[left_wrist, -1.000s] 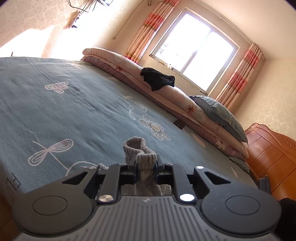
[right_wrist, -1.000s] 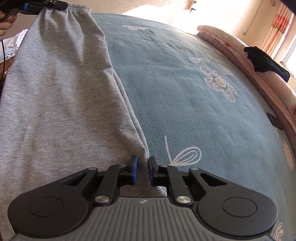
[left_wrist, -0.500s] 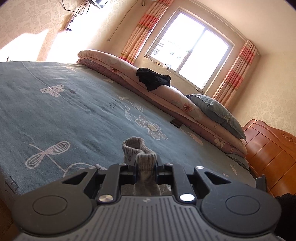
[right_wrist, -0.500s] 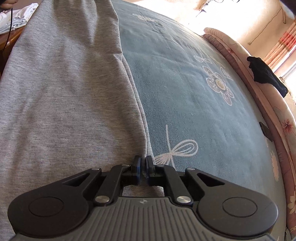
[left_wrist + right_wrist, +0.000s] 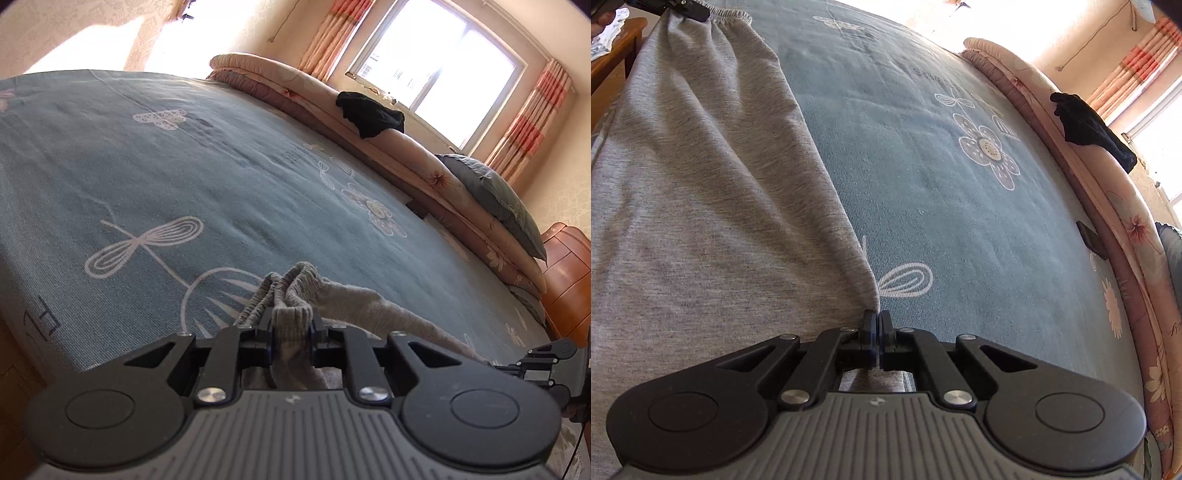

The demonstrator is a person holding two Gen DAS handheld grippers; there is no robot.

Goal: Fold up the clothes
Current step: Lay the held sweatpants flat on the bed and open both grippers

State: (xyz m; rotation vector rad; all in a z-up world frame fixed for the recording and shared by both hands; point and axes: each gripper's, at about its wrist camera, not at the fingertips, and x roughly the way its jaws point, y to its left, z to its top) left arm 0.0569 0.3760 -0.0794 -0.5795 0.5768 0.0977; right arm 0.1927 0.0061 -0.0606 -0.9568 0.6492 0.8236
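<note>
Left tool [image 5: 291, 341] clamped, nearly closed; right tool [image 5: 876, 332] apparently fully shut, angled downward.

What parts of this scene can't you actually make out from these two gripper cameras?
- Grey sweatpants: the hem end is cut off by the frame's lower left edge in the right wrist view.
- Right gripper: its closed tips cover whatever fabric they pinch.
- Left gripper: its body hides the cloth below the bunched waistband.
- Black garment on the rolled quilt: too small and dark to identify.
</note>
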